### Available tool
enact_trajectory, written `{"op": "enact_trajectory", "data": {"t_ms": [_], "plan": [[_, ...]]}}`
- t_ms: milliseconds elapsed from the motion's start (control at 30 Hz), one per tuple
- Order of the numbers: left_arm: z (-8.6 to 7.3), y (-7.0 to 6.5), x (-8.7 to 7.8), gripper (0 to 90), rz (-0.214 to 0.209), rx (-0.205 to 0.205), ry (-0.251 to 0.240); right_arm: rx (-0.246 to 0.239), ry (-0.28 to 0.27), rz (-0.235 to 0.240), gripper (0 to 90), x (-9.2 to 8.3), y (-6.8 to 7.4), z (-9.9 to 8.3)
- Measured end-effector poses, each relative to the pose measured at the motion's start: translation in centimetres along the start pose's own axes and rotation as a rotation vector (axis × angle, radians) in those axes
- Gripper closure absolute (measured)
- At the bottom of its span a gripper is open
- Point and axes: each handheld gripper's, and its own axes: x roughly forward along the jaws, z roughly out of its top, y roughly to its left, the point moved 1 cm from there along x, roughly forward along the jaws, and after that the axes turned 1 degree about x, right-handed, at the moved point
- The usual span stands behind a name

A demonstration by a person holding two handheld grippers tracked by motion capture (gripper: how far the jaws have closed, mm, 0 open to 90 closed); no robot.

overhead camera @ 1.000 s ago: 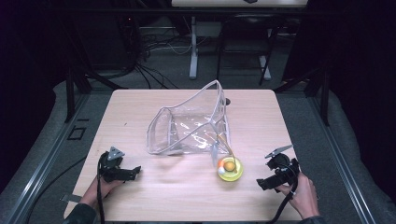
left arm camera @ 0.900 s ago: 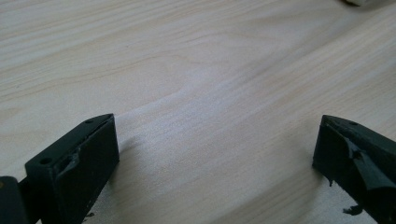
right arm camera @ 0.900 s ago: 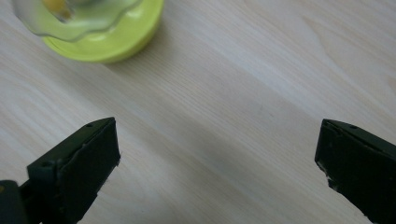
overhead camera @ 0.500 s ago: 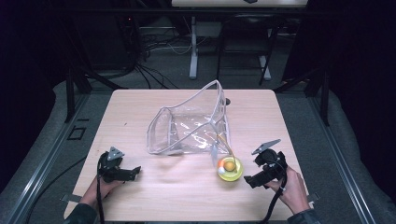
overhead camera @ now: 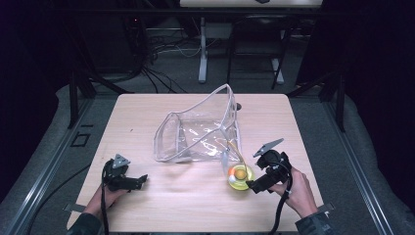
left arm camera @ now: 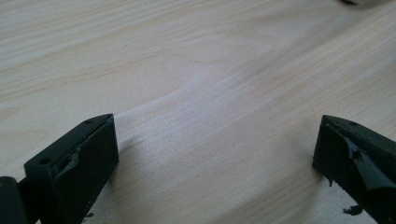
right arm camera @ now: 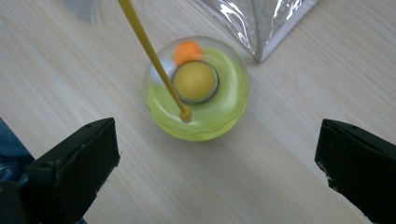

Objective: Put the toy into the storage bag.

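From above I see my right gripper (overhead camera: 254, 186) just beside the round yellow-green clear-domed plastic toy (overhead camera: 240, 176), with the clear plastic pouch (overhead camera: 198, 132) beyond; my left gripper (left arm camera: 210, 154) spreads wide over bare light wooden table (left arm camera: 196, 60); my right gripper's jaws gape, the toy ahead between them.

— What's on the table?

— A clear plastic pouch (overhead camera: 198, 132) with a pale trim, lying on its side near the middle, its mouth gaping up and toward the far edge. The film is creased and glinting.

— And beside it?

— A small round yellow-green toy (right arm camera: 198, 88) under a clear dome, just off the pouch's near right corner. Inside sit a yellow ball and a smaller orange one.

— Anything attached?

— A thin yellow cord (right arm camera: 149, 49) runs from the toy's top up toward the pouch.
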Motion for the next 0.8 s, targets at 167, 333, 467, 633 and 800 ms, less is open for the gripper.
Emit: {"op": "enact_trajectory", "data": {"t_ms": [167, 333, 467, 633, 800], "plan": [[0.0, 0.0, 0.0, 0.0, -0.003, 0.001, -0.001, -0.023, 0.006, 0.012, 6.9, -0.5, 0.4, 1.2], [0.0, 0.0, 0.0, 0.0, -0.003, 0.003, -0.003, -0.081, -0.001, 0.026, 25.4, -1.3, 1.2, 2.6], [0.0, 0.0, 0.0, 0.0, -0.003, 0.003, -0.003, -0.11, -0.019, 0.015, 38.5, -2.1, 1.8, 3.5], [0.0, 0.0, 0.0, 0.0, -0.003, 0.003, -0.003, -0.136, -0.02, 0.03, 53.9, -2.7, 1.8, 4.4], [0.0, 0.0, 0.0, 0.0, -0.003, 0.003, -0.002, -0.145, -0.019, 0.036, 66.9, -3.0, 1.8, 4.7]]}}
